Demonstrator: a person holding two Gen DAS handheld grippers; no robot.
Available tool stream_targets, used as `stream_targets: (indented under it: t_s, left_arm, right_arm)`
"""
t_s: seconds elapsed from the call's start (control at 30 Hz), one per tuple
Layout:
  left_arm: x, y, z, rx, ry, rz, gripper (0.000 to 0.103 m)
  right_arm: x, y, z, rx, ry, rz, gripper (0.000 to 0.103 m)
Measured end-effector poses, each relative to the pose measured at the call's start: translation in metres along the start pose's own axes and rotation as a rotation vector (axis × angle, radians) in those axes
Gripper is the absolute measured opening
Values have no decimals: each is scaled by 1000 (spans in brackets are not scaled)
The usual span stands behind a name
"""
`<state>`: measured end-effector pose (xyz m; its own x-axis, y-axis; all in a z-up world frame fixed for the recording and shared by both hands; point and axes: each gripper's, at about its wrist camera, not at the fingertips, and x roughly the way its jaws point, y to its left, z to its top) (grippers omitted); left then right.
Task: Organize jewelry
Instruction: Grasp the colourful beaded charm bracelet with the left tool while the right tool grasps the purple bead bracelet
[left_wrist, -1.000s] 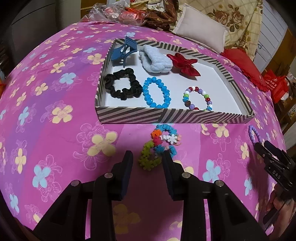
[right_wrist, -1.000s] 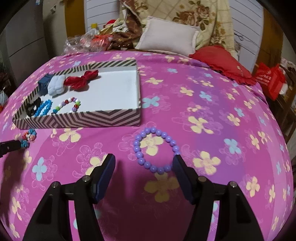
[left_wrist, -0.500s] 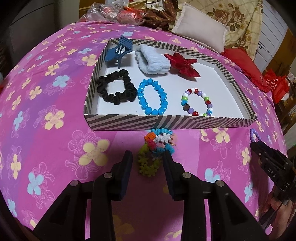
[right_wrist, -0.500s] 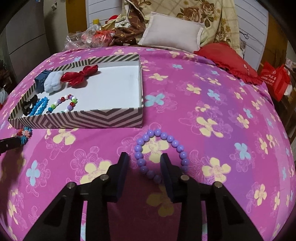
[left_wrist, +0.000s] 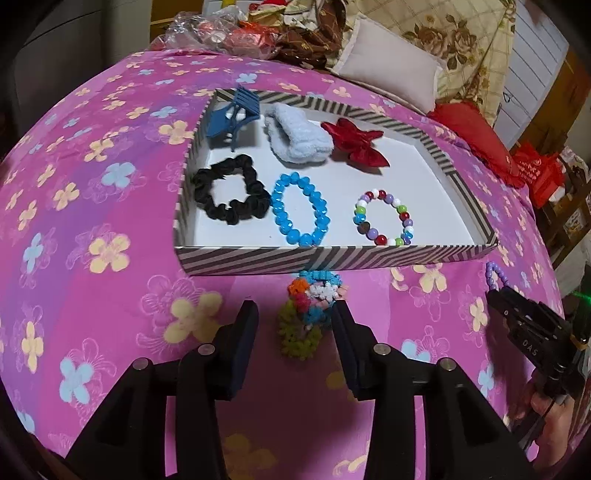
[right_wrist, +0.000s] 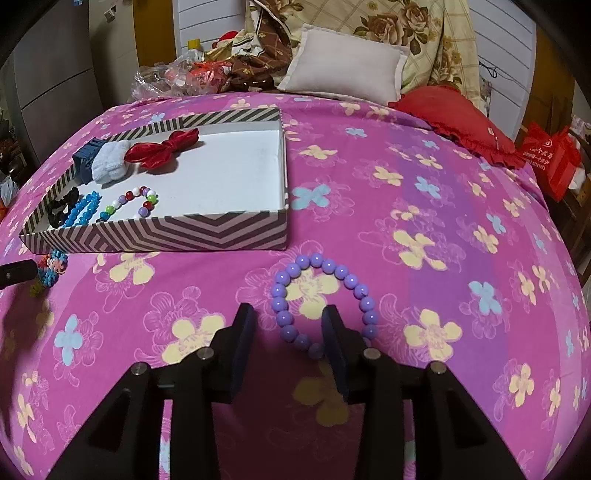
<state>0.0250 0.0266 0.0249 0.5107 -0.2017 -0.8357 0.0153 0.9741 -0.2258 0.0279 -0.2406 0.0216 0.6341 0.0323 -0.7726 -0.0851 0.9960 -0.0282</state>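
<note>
A striped box (left_wrist: 332, 256) with a white floor sits on a pink bed cover with flowers (right_wrist: 424, 206). Inside the box, along the far side, are a blue hair claw (left_wrist: 232, 112), a soft pale blue band (left_wrist: 297, 134) and a red bow (left_wrist: 356, 144). Nearer the front lie a black scrunchie (left_wrist: 229, 194), a blue bead bracelet (left_wrist: 299, 208) and a many-colored bead bracelet (left_wrist: 384, 218), side by side. The left gripper (left_wrist: 293, 328) points down at the cover just in front of the box. A fuzzy colorful bracelet (left_wrist: 308, 310) lies there between its two fingers. The jaws are opening, and the left pad is clear of it; whether the right pad touches it is hard to tell. The right gripper (right_wrist: 288, 328) is over a purple bead bracelet (right_wrist: 323, 304), which lies flat on the cover near the box's front corner. One side of the ring of beads sits between the fingers, and the right finger stands inside the ring. These jaws are opening too, and they do not seem to squeeze the beads.
</note>
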Motion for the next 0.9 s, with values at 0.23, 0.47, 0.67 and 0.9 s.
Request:
stream_targets:
  t_s: [0.23, 0.47, 0.67, 0.9]
  left_arm:
    - [14, -17, -1, 49, 9, 48, 33]
    - [17, -30, -4, 110, -4, 47, 13]
    - [9, -26, -8, 84, 45, -81, 7]
    - [-18, -23, -14, 101, 41, -146, 7]
  right_arm:
    - [1, -2, 1, 10, -9, -5, 46]
    - [-3, 6, -3, -15, -12, -21, 15]
    - [-9, 4, -5, 70, 20, 100, 9]
    - [-28, -1, -23, 235, 12, 299, 9]
